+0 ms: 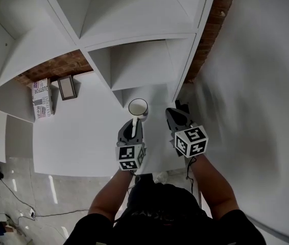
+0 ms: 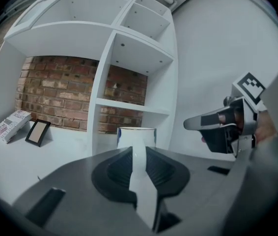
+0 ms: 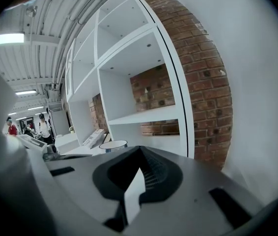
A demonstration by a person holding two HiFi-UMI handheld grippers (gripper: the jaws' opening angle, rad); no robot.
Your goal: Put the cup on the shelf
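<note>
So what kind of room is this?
Probably an open office or lab: a white shelf unit against a bare brick wall, with strip lights on the ceiling.

Only one word is being shown legibly — what looks like "DUSTOR", in dark capitals on the white box by the brick wall — while square black-and-white markers are being carried on the left gripper and the right gripper.

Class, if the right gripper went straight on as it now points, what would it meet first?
Probably the white shelf, though depth is unclear. The cup is left of that line.
</note>
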